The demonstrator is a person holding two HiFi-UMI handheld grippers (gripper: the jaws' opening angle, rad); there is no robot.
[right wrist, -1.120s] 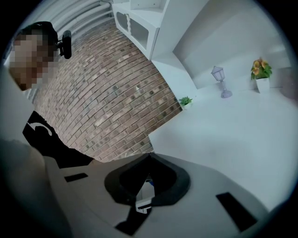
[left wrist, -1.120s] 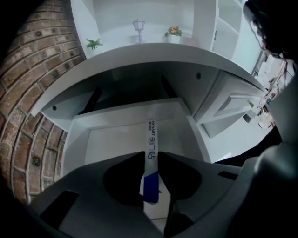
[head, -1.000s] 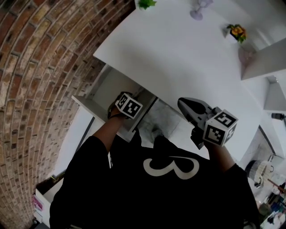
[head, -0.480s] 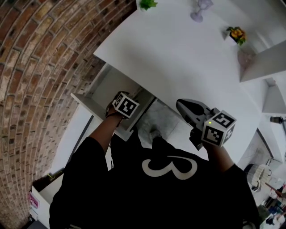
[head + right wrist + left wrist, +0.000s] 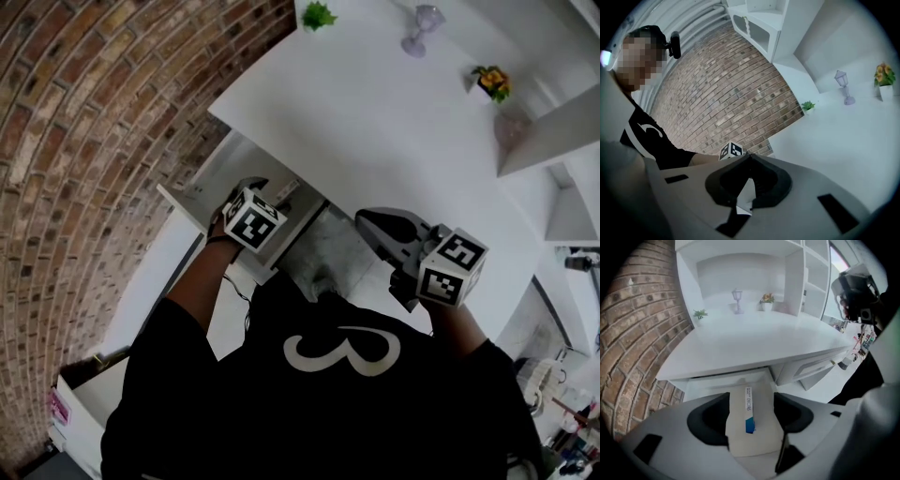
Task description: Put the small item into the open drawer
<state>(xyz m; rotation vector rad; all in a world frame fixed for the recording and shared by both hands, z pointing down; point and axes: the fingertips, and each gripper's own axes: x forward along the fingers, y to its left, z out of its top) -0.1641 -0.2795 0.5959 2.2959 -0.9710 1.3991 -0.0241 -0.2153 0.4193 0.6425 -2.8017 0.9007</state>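
Left tongs (image 5: pixel 751 401) have just been opening and now stand wide, pads off the small white box (image 5: pixel 749 425), which I see between them lying in the open drawer (image 5: pixel 710 383) under the tabletop (image 5: pixel 754 343). Right tongs (image 5: pixel 749 158) are closed, empty.

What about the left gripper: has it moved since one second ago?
Yes. In the head view the left gripper has risen from the open drawer, toward the camera. Its jaws have just been opening; the small box lies loose between them.
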